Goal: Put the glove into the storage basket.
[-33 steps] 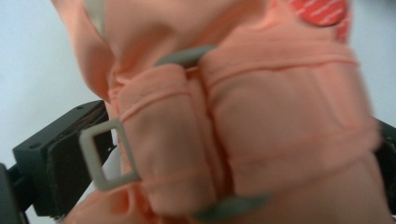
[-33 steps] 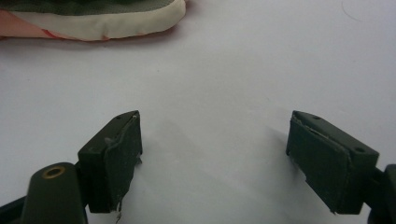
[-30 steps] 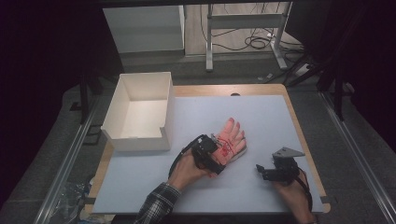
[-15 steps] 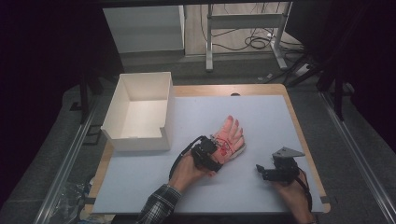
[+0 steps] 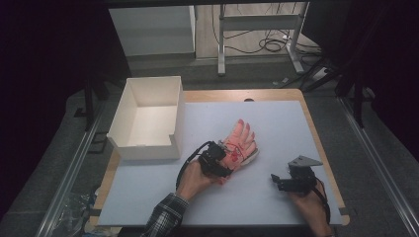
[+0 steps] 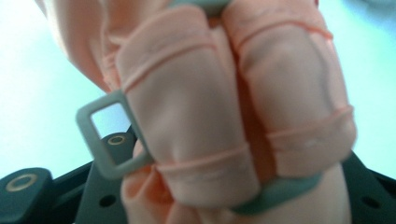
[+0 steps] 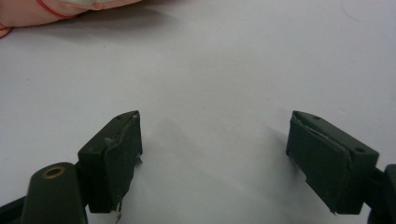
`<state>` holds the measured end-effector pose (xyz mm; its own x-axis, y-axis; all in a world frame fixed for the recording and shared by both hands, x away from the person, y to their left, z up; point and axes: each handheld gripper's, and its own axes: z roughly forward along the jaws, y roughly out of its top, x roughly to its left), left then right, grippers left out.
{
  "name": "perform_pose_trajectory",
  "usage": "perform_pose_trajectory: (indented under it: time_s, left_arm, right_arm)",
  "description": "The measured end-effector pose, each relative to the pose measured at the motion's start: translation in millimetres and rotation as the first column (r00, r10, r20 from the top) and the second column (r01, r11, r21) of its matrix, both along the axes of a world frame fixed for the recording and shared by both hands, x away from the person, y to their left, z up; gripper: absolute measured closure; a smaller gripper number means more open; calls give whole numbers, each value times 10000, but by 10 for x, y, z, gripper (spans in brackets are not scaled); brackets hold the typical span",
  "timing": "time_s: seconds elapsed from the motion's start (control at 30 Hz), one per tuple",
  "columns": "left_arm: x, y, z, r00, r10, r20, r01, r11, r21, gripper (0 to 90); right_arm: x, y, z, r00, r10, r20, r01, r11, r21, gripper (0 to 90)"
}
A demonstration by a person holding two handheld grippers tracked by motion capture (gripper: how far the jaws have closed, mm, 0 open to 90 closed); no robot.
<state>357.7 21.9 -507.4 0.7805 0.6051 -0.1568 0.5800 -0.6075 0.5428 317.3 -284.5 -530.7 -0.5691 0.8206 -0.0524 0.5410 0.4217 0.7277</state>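
Observation:
A pink glove point(image 5: 241, 140) with red markings lies palm-down in the middle of the white table mat point(image 5: 276, 118), fingers pointing away. My left gripper point(image 5: 222, 160) sits at the glove's cuff end and is shut on it. In the left gripper view the bunched pink glove point(image 6: 187, 116) with its grey strap buckle point(image 6: 109, 140) sits right before the camera and hides most of the jaws of the left gripper point(image 6: 205, 191). My right gripper point(image 5: 274, 180) rests near the front right, open, and in its own view the right gripper point(image 7: 215, 158) has bare mat between its fingers.
An open white box point(image 5: 148, 148) stands at the table's left side, its inside bare. The glove's edge point(image 7: 46, 9) shows at the top left of the right gripper view. A desk frame and cables lie on the floor beyond the table.
The left gripper and the glove's cuff have shifted very slightly. The right gripper has stayed where it was.

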Motion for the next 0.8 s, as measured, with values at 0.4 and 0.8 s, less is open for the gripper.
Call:
perform_pose_trajectory:
  time_s: [0.4, 0.8]
  left_arm:
    - [25, 71, 116, 9988, 466, 160, -470, 9986, 235, 507]
    - [172, 199, 503, 9947, 909, 476, -925, 9952, 305, 504]
  right_arm:
    - [0, -1, -1, 10000, 1, 1, -1, 10000, 10, 186]
    - [-2, 0, -2, 10000, -10, 8, 10, 10000, 1, 186]
